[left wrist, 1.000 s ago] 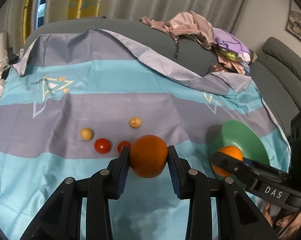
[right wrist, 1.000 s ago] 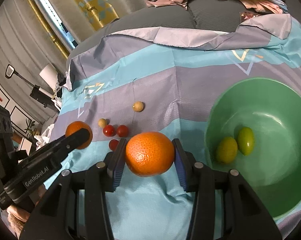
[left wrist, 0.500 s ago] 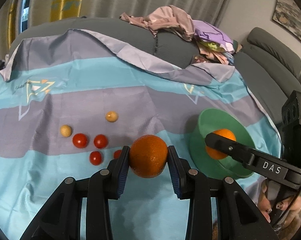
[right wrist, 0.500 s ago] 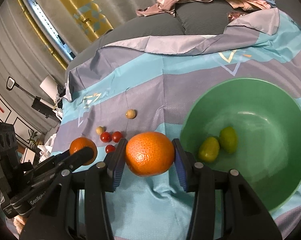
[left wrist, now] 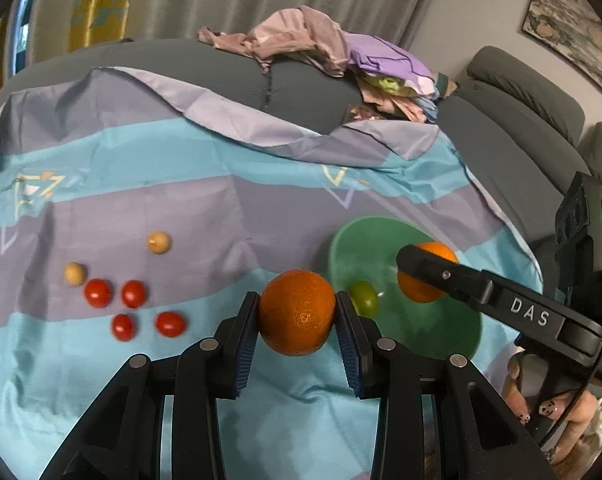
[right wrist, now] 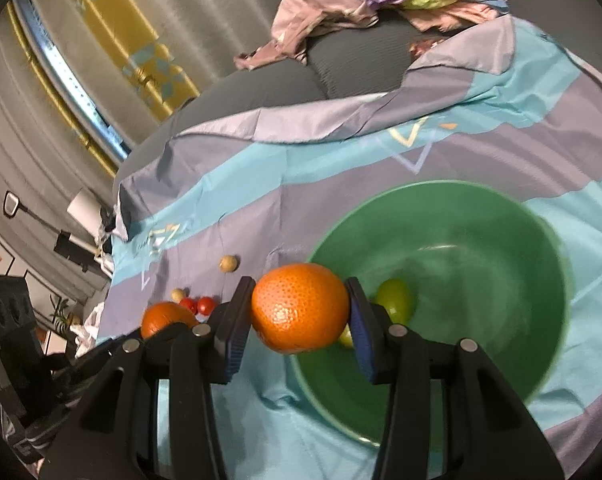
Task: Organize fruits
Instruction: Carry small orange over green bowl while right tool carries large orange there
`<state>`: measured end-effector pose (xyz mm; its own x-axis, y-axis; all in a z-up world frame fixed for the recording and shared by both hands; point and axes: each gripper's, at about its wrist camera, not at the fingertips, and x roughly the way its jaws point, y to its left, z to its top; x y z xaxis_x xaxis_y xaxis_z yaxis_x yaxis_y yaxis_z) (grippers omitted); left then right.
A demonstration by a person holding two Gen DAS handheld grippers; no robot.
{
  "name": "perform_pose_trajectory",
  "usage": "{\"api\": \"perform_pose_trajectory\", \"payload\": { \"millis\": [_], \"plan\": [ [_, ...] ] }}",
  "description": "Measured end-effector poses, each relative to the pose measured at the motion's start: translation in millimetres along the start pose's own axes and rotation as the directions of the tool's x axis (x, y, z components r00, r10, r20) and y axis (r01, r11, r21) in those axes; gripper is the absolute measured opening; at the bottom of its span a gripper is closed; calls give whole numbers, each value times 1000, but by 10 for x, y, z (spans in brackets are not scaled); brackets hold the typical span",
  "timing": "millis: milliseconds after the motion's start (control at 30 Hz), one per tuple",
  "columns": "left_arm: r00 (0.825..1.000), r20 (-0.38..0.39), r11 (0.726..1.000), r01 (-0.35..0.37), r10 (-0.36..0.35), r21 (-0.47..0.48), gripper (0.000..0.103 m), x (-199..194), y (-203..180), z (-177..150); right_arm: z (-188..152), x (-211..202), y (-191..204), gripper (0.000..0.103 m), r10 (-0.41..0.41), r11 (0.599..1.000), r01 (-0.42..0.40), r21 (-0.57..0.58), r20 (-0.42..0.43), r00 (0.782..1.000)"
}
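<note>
Oranges: we clamp one orange (left wrist: 297, 312) per gripper, left (left wrist: 297, 314), right (right wrist: 299, 308), at green bowl (right wrist: 541, 240); next, release inside.

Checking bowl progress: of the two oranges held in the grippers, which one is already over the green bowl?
The right gripper's orange: it hangs over the green bowl, while the left gripper's orange sits beside its rim.

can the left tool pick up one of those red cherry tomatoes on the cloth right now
Probably not yet. The left tool is already shut on an orange, so its pads are occupied. The cherry tomatoes lie uncovered on the cloth; nothing blocks them otherwise.
</note>
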<state>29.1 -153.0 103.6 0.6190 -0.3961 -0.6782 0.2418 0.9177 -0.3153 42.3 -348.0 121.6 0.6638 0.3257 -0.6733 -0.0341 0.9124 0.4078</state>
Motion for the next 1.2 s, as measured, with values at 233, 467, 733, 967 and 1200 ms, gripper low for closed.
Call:
{"api": "perform_pose_trajectory", "payload": {
  "millis": [233, 467, 733, 967, 1200],
  "plan": [
    [999, -12, 999, 43, -42, 27, 37, 115, -291, -4, 59, -116, -291, 46, -43, 997, 41, 68, 30, 999],
    [998, -32, 998, 62, -61, 17, 37, 279, -474, 4, 83, -234, -513, 46, -62, 992, 56, 109, 50, 997],
    [996, -65, 998, 59, -57, 27, 37, 457, -618, -6, 83, -246, -714, 46, -110, 983, 104, 152, 35, 993],
    [994, -99, 998, 49, -46, 31, 37, 619, -695, -39, 87, -183, -786, 46, -114, 981, 111, 161, 10, 993],
    [991, -133, 997, 38, -29, 64, 37, 777, -797, -78, 80, -139, -873, 46, -155, 973, 154, 174, -9, 988]
  ]
}}
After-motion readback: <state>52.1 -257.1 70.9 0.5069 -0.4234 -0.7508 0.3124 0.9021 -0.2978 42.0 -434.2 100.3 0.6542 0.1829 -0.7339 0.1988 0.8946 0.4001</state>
